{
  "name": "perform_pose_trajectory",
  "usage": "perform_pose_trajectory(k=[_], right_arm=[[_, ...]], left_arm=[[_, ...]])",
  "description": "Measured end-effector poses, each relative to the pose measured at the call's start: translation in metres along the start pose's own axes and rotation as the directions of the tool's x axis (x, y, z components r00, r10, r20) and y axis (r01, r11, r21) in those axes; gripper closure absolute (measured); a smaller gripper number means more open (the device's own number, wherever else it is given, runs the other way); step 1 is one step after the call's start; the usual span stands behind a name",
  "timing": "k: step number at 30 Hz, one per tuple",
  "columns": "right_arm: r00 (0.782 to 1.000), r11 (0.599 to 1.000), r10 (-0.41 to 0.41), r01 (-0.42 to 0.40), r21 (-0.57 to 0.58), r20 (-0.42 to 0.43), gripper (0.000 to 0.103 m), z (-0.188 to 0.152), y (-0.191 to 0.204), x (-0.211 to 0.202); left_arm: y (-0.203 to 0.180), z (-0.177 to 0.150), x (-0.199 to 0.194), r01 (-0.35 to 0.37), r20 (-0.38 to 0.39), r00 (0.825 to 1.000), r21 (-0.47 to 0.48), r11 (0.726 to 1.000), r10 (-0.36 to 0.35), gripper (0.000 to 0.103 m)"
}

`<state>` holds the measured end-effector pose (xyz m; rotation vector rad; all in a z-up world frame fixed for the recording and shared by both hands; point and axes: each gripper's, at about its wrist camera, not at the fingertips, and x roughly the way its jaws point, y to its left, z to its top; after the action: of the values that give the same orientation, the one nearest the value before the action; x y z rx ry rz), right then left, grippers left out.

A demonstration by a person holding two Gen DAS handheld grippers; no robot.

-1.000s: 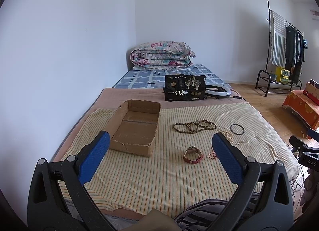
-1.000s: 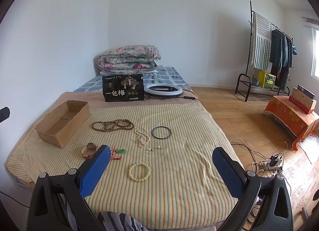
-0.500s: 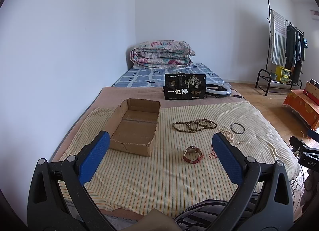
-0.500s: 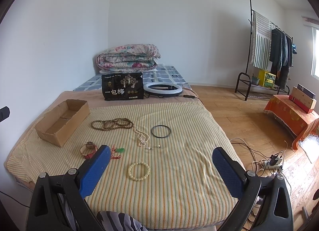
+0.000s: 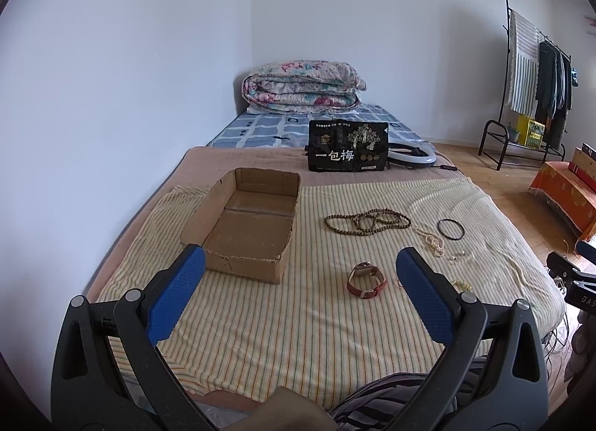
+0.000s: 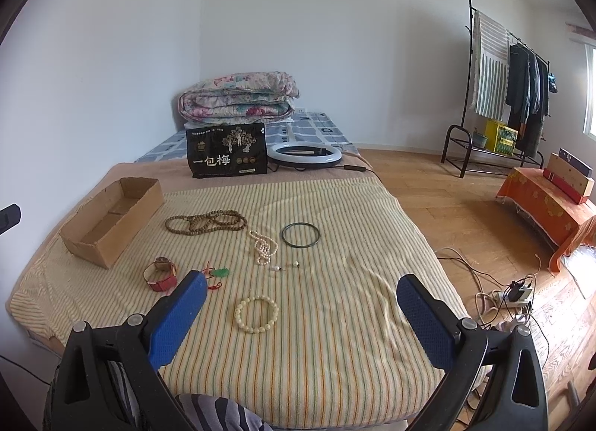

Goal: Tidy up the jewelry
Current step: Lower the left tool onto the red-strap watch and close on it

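Jewelry lies spread on a striped bed cover (image 6: 335,319). An empty cardboard box (image 5: 246,222) (image 6: 111,219) sits at the left. Right of it lie a brown bead necklace (image 5: 367,222) (image 6: 206,222), a pearl necklace (image 6: 263,246), a dark bangle (image 6: 300,235) (image 5: 450,229), a red-strapped watch (image 5: 366,279) (image 6: 161,274), a green pendant on red cord (image 6: 219,274) and a cream bead bracelet (image 6: 256,313). My left gripper (image 5: 300,295) hovers open near the bed's front edge, the watch just beyond it. My right gripper (image 6: 300,306) is open above the cream bracelet.
A black snack bag (image 6: 227,151) and a ring light (image 6: 305,153) stand behind the jewelry, with a folded quilt (image 5: 301,86) at the far end. A clothes rack (image 6: 495,88), an orange-covered stand (image 6: 547,204) and floor cables (image 6: 499,293) are at the right.
Both views have drifted very slightly; the objects on the bed have not moved and both grippers stay open.
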<state>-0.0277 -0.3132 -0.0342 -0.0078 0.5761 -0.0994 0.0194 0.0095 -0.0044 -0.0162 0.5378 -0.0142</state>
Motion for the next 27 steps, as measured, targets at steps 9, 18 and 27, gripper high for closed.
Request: perform_pose_trajectory(k=[9, 18, 27], right_arm=[[0.998, 0.999, 0.029, -0.028, 0.022, -0.06, 0.0, -0.008, -0.007, 0.03], [0.987, 0.999, 0.05, -0.047, 0.02, -0.152, 0.001, -0.02, -0.017, 0.068], [0.972, 0.998, 0.057, -0.06, -0.005, -0.229, 0.007, -0.026, -0.014, 0.104]], left_arm=[[0.002, -0.007, 0.041, 0.045, -0.072, 0.996, 0.022, 0.999, -0.043, 0.0], [-0.015, -0.023, 0.098, 0.116, -0.205, 0.974, 0.08, 0.99, -0.097, 0.014], [-0.035, -0.032, 0.15, 0.174, -0.312, 0.942, 0.126, 0.977, -0.128, 0.04]])
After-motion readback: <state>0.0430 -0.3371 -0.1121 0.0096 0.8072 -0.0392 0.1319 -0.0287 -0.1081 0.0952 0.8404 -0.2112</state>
